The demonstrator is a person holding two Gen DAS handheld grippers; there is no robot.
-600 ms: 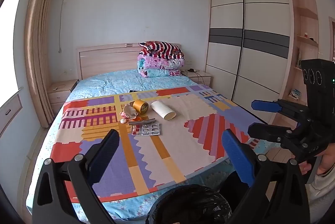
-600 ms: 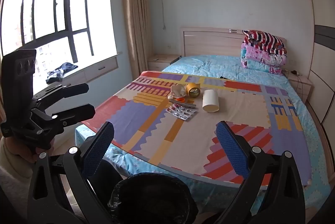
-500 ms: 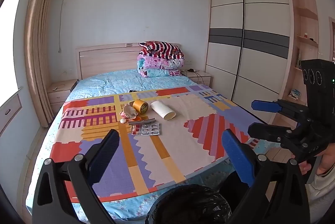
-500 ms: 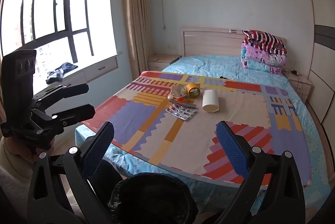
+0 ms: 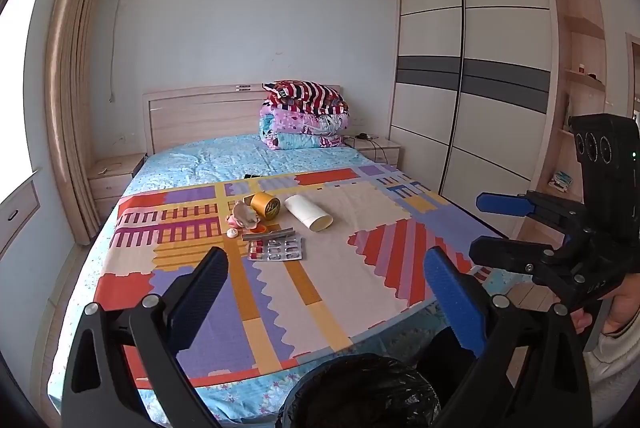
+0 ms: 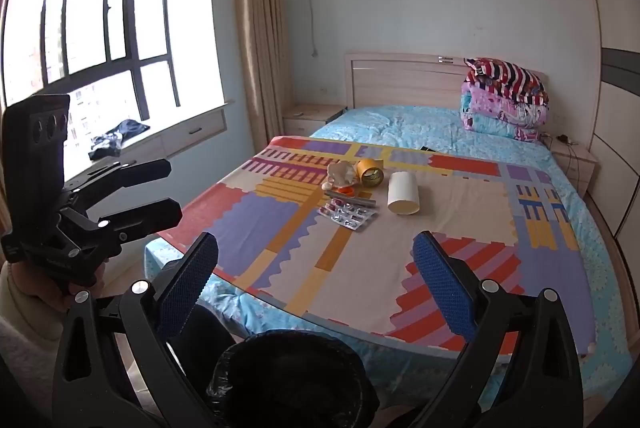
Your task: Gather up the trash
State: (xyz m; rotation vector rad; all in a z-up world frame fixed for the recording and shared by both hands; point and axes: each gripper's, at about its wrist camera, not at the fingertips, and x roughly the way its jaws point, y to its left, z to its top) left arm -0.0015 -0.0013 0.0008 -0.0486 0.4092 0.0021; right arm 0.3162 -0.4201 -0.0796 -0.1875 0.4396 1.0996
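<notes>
Both grippers hover side by side off the foot of the bed, well short of the litter. The left gripper (image 5: 326, 292) has its blue-padded jaws spread wide with nothing between them, and the right gripper (image 6: 316, 278) is likewise wide open and empty. From the left wrist view the right gripper shows side-on at the right edge, held in a hand (image 5: 616, 312), its two fingers parted. The trash lies in a loose cluster near the middle of the patchwork bedspread of red, purple, orange and beige blocks (image 5: 360, 268): a white paper cup tipped on its side (image 5: 308, 212), a roll of yellow-brown packing tape (image 5: 266, 206) just beside it, a crumpled pinkish wrapper (image 5: 242, 216) touching the roll, a small white cap (image 5: 232, 233), a grey strip (image 5: 268, 235) and a pair of silver blister packs of pills (image 5: 275, 250) nearest the grippers. A round bin lined with a black plastic bag (image 6: 288, 380) stands on the floor directly below the two grippers, against the foot of the bed (only its rim and upper part show). A stack of folded quilts, striped on top of pink and blue (image 5: 306, 116), sits by the pale wooden headboard (image 5: 200, 120).
</notes>
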